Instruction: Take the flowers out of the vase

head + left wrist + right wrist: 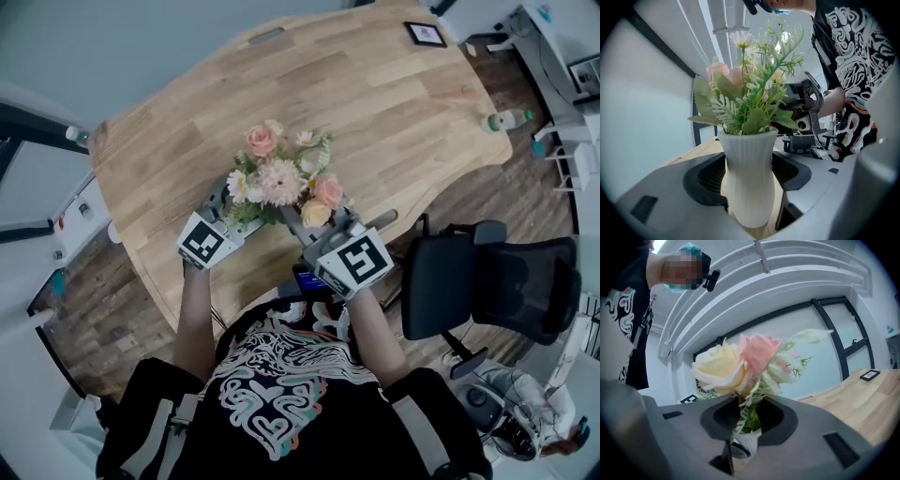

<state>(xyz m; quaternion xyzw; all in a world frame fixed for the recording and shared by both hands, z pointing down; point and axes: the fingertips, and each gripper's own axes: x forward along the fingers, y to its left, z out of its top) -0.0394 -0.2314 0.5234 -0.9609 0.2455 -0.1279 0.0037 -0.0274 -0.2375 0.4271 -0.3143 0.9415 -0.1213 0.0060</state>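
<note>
Left gripper (pixel 749 172): jaws wide, pressed on both sides of the white ribbed vase (pixel 748 140), apparently to pin it down on the table (pixel 375 103)
Right gripper (pixel 745 420): jaws narrowed onto the stems (pixel 751 401) just above the vase mouth, low enough to catch the whole bunch
Flowers (pixel 281 178): seated in the vase, near the table's front edge
Likely next: straight upward pull on the bunch

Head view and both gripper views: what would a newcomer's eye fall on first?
The bouquet of pink, peach and cream flowers, standing near the person's edge of the wooden table, draws the eye first. Next, the left tongs flank its white ribbed vase, while the right tongs are closed on the stems just above the rim.
</note>
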